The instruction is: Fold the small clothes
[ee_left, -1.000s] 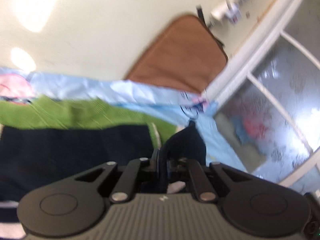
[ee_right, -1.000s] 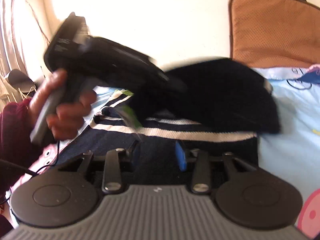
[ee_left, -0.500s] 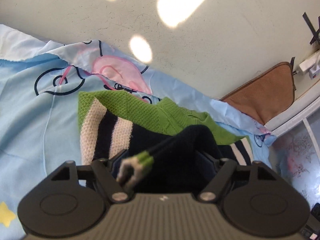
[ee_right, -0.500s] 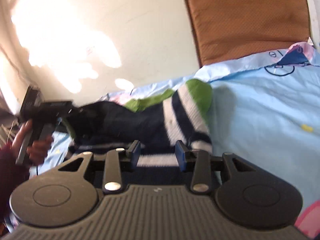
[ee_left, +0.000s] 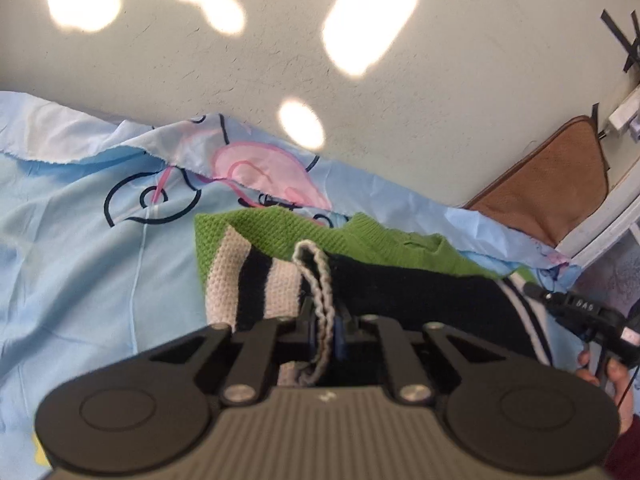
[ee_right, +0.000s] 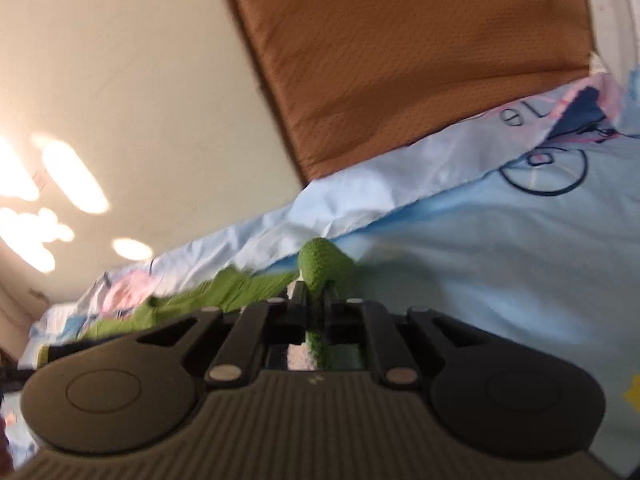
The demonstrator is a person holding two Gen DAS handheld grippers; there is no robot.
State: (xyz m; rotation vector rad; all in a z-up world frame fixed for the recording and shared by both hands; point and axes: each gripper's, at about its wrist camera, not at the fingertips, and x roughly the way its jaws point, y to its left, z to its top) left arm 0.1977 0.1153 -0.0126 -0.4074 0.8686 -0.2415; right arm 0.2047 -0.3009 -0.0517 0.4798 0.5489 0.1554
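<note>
Left wrist view: left gripper [ee_left: 325,330] pinched the knit sweater [ee_left: 400,288] by its cream edge, right gripper [ee_right: 316,312] clamped its green fold, likely for folding on the blue bedsheet [ee_left: 80,240].

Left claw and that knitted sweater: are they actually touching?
Touching. The left wrist view shows the left claw shut on a cream-edged fold of the sweater, the knit pinched between its fingers with no gap.

The left gripper [ee_left: 323,330] and right gripper [ee_right: 316,306] share a build: ribbed grey body, black round-capped linkage arms, silver screws. A bare hand [ee_left: 612,376] shows a maroon sleeve [ee_left: 628,452].
</note>
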